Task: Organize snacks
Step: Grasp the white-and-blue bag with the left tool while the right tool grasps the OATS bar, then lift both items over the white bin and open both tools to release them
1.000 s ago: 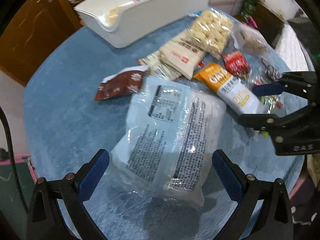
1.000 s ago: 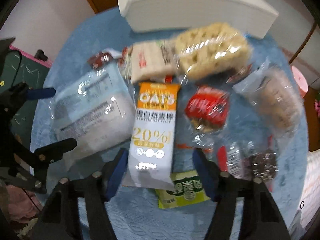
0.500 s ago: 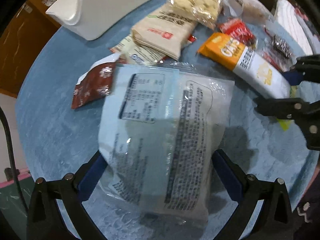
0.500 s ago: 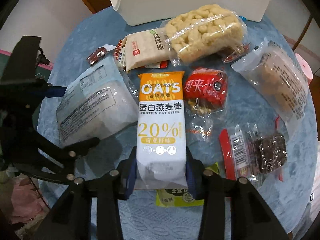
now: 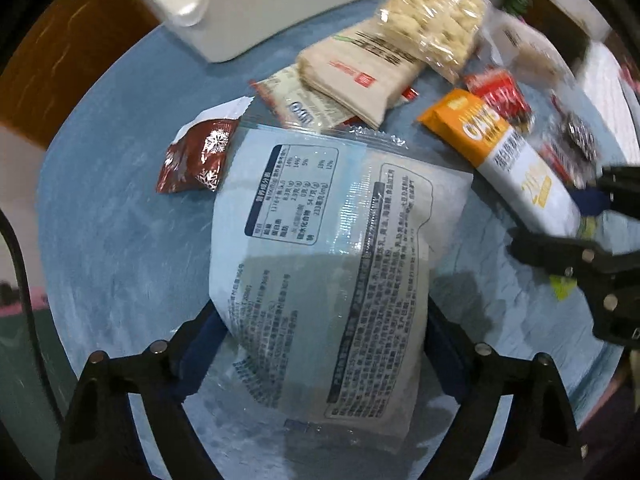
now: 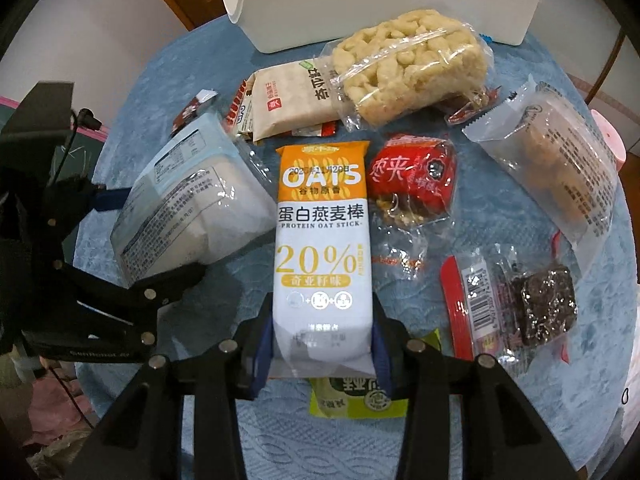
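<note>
Both ends gripped for lifting: left hand-held gripper (image 5: 320,344) pinches the pale bag (image 5: 332,248); right hand-held gripper (image 6: 320,348) clamps the oat bar (image 6: 323,248); white bin (image 6: 380,0) waits at 12 o'clock.

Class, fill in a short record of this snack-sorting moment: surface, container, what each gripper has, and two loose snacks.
surface: round table with blue textured cloth
container: white plastic bin, at the far edge
left gripper: fingers closed against the pale blue printed plastic pouch
right gripper: fingers closed on the orange-and-white OATS protein bar
loose snack 1: clear-wrapped puffed rice cake
loose snack 2: red wrapped nut sweet
under the bar: green packet
</note>
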{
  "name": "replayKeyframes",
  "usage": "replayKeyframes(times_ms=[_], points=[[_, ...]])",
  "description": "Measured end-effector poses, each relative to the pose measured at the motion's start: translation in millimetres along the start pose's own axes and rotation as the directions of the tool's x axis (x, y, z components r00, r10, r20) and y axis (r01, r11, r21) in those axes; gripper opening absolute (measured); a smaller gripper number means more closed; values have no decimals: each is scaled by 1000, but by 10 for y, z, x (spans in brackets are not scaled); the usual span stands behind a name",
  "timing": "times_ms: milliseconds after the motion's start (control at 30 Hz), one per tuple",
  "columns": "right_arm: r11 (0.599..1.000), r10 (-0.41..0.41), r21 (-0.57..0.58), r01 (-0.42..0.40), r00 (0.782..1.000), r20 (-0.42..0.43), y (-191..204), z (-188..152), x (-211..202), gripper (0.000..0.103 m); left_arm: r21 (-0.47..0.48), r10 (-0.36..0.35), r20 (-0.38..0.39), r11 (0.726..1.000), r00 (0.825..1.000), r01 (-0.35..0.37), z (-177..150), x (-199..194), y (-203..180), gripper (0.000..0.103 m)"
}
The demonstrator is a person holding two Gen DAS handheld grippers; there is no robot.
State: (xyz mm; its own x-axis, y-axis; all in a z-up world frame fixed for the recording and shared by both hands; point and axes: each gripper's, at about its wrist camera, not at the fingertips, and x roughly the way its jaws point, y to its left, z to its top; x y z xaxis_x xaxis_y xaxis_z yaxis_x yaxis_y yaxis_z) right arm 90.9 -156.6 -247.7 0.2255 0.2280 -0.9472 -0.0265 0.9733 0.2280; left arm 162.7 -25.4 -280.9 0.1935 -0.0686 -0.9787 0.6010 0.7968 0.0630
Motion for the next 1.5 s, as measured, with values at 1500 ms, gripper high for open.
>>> replayKeyframes(times_ms=[1500], points=[[998,-55,47,31,746,664,-333,1391,-2583,42,-387,206,607,920,767,60,1187,-2792,513,66]])
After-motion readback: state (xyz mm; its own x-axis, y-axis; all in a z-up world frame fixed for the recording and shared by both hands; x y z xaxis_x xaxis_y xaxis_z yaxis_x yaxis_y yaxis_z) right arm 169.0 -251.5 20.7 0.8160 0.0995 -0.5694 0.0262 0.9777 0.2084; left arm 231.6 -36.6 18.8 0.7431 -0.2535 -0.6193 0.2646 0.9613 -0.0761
